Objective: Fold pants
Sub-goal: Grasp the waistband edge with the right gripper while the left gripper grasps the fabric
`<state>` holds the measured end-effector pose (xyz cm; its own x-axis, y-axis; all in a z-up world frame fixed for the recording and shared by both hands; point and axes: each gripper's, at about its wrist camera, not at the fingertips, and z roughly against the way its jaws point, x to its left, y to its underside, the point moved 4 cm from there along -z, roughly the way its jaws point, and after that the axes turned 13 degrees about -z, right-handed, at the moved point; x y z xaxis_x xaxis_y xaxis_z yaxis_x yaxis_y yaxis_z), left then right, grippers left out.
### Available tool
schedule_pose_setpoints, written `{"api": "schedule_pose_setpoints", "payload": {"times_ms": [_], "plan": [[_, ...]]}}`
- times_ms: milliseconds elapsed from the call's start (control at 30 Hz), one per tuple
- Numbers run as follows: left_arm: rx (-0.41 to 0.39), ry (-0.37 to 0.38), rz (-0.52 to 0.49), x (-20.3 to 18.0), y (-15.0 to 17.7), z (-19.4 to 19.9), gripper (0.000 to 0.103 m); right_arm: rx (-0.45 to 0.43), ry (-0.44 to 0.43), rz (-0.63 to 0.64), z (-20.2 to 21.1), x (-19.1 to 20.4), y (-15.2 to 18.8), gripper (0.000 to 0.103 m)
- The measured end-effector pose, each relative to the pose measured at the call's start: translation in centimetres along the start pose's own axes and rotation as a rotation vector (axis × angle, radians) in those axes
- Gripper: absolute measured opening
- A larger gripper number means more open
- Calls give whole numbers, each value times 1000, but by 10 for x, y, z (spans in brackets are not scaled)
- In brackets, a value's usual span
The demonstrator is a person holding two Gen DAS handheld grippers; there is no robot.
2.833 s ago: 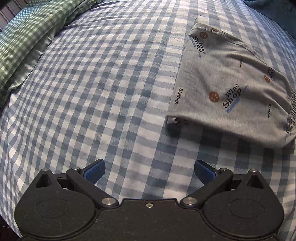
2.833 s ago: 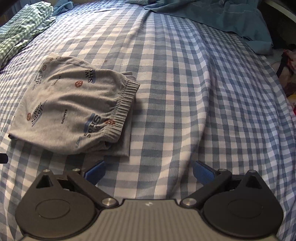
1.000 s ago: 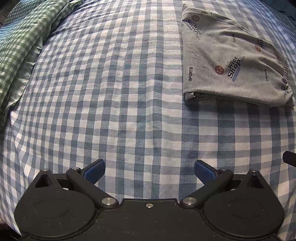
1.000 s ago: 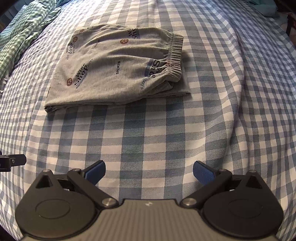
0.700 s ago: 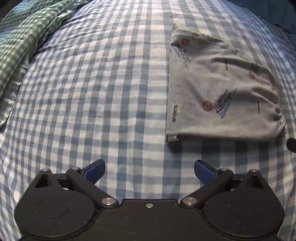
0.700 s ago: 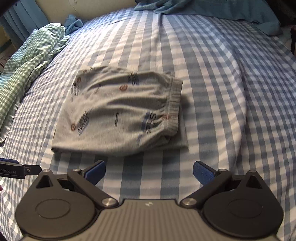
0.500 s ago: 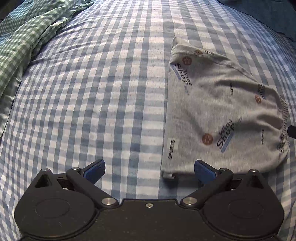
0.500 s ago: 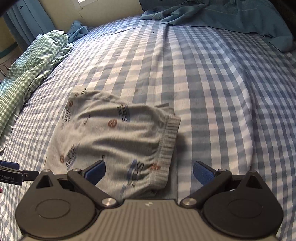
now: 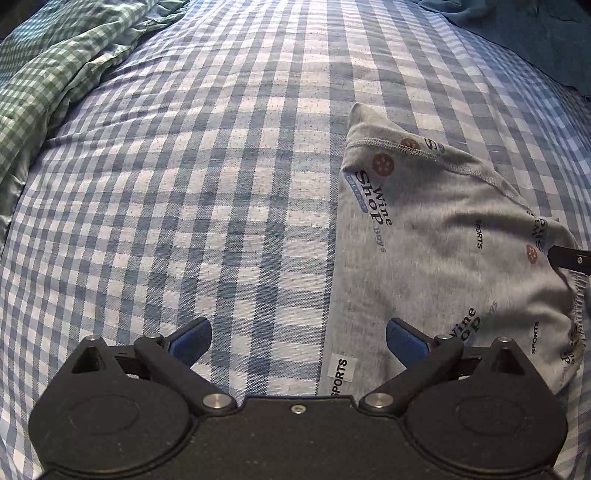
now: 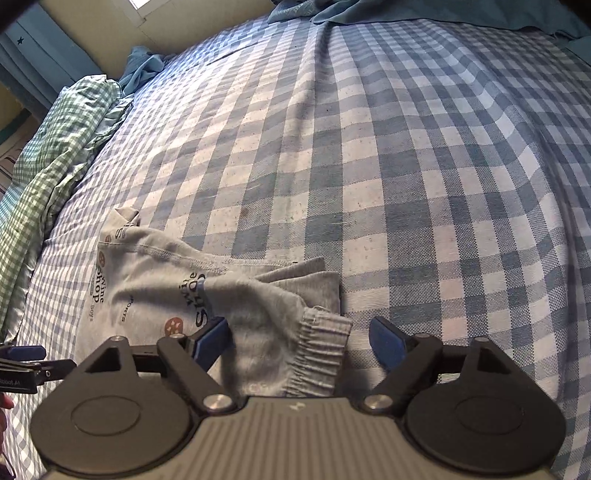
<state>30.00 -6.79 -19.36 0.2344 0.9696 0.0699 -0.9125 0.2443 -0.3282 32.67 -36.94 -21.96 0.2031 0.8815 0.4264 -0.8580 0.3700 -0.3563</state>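
On the checked sheet (image 9: 229, 192) lie the pants (image 9: 443, 258), already folded into a grey bundle, well right of the green blanket (image 9: 55, 81). Your left gripper (image 9: 297, 338) straddles the bundle's near-left edge, jaws apart; your right gripper (image 10: 299, 345) straddles its waistband (image 10: 319, 360), jaws apart, nothing clamped. You seem between folds: next, close on both near corners together, or the layers may slip. Count: one pants, two grippers, one green blanket, one blue cloth (image 10: 406, 11) beyond the bundle.
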Motion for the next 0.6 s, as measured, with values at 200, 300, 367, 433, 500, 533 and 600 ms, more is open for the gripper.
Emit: {"api": "schedule_pose_setpoints", "payload": {"times_ms": [200, 300, 367, 433, 500, 533, 600], "plan": [[-1, 51, 20, -5, 10, 2, 76, -21, -9, 3, 1, 7, 7, 67], [7, 79, 41, -5, 12, 1, 62, -22, -25, -40, 2, 3, 7, 62], [14, 105, 57, -5, 12, 0, 46, -20, -28, -41, 3, 1, 7, 56], [23, 140, 81, -4, 12, -2, 35, -17, -27, -28, 4, 3, 7, 50], [27, 170, 87, -6, 12, -2, 23, -19, -20, -19, 6, 6, 8, 45], [30, 166, 83, -8, 12, -3, 21, -20, -18, -15, 7, 8, 8, 40], [31, 152, 72, -10, 12, -1, 13, -28, -7, -6, 8, 11, 9, 32]]}}
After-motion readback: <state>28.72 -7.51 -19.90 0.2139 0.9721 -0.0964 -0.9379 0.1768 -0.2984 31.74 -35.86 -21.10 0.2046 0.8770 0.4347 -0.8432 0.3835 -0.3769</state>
